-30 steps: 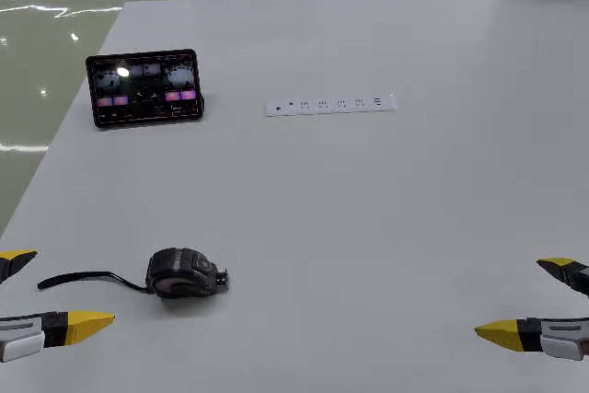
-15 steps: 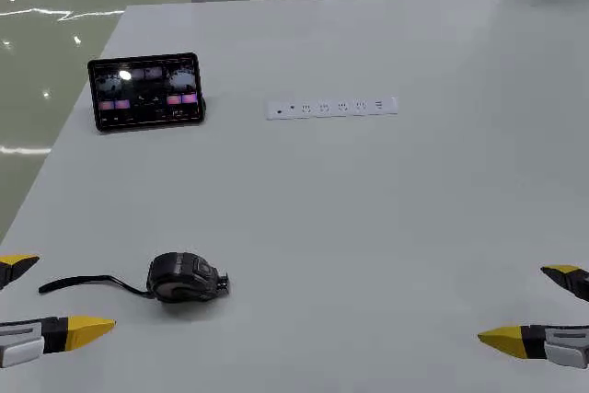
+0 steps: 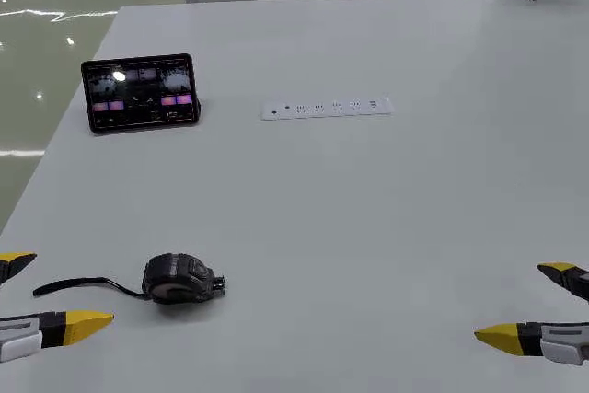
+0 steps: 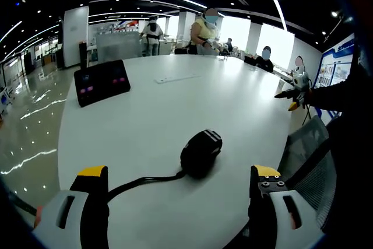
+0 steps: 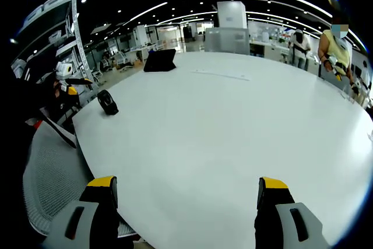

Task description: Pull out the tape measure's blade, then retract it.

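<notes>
A black tape measure (image 3: 180, 279) lies on the white table (image 3: 368, 200) at the near left, its black wrist strap (image 3: 74, 284) trailing left. My left gripper (image 3: 51, 294) stands open just left of it, the strap's end lying between the yellow tips. In the left gripper view the tape measure (image 4: 201, 151) sits ahead between the open jaws of the left gripper (image 4: 178, 180). My right gripper (image 3: 534, 306) is open at the near right, far from it, with nothing held. The right gripper view has the tape measure (image 5: 107, 102) far off to the left, beyond the right gripper (image 5: 185, 192).
A black tablet (image 3: 140, 92) stands propped at the far left. A white power strip (image 3: 327, 109) lies at the table's middle back. People stand beyond the far edge. A mesh chair (image 5: 49, 173) sits at the near edge.
</notes>
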A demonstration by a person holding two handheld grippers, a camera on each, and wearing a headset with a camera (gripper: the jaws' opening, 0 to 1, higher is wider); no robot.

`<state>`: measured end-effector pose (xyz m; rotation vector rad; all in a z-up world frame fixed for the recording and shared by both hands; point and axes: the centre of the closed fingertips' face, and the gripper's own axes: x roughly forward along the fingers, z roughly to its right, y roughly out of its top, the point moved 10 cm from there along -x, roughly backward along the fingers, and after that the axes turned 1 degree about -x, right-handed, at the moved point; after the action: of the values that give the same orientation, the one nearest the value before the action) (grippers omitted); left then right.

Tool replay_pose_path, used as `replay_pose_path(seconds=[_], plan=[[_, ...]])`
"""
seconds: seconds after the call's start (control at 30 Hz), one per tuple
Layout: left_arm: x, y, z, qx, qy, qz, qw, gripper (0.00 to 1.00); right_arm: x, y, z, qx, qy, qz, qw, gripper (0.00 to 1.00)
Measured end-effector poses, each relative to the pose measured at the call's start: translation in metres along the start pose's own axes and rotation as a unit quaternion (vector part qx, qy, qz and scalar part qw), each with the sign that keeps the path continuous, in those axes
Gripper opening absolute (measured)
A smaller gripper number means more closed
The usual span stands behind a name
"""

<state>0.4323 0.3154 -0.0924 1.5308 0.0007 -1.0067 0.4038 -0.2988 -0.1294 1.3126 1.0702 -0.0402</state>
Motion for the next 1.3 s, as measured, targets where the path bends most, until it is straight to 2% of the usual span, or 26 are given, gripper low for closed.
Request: replay_pose_path(seconds=[0.27, 0.53, 0.8, 1.03, 1.17, 1.3], plan=[[0.000, 0.003, -0.001, -0.001, -0.009, -0.007, 0.9999, 0.99, -0.001, -0.001, 0.002, 0.001, -0.001, 0.002, 1.0000, 0.99], [0.000, 0.002, 0.000, 0.007, -0.005, -0.006, 0.9999, 0.99, 0.002, -0.008, 0.002, 0.007, 0.002, -0.004, 1.0000, 0.99], [0.000, 0.003, -0.003, 0.002, -0.008, -0.004, 1.0000, 0.99, 0.007, -0.003, 0.001, 0.007, 0.003, 0.000, 1.0000, 0.99], [0.007, 0.010, 0.002, 0.009, -0.015, 0.006, 0.9998, 0.99, 0.006, -0.003, 0.000, 0.005, 0.003, -0.001, 1.0000, 0.99], [0.013, 0.011, 0.007, 0.011, -0.025, 0.000, 0.9996, 0.99, 0.004, -0.003, 0.000, 0.006, 0.002, 0.000, 1.0000, 0.99], [0.014, 0.011, 0.005, 0.012, -0.024, 0.001, 0.9996, 0.99, 0.003, -0.004, -0.001, 0.007, 0.000, 0.001, 1.0000, 0.99]])
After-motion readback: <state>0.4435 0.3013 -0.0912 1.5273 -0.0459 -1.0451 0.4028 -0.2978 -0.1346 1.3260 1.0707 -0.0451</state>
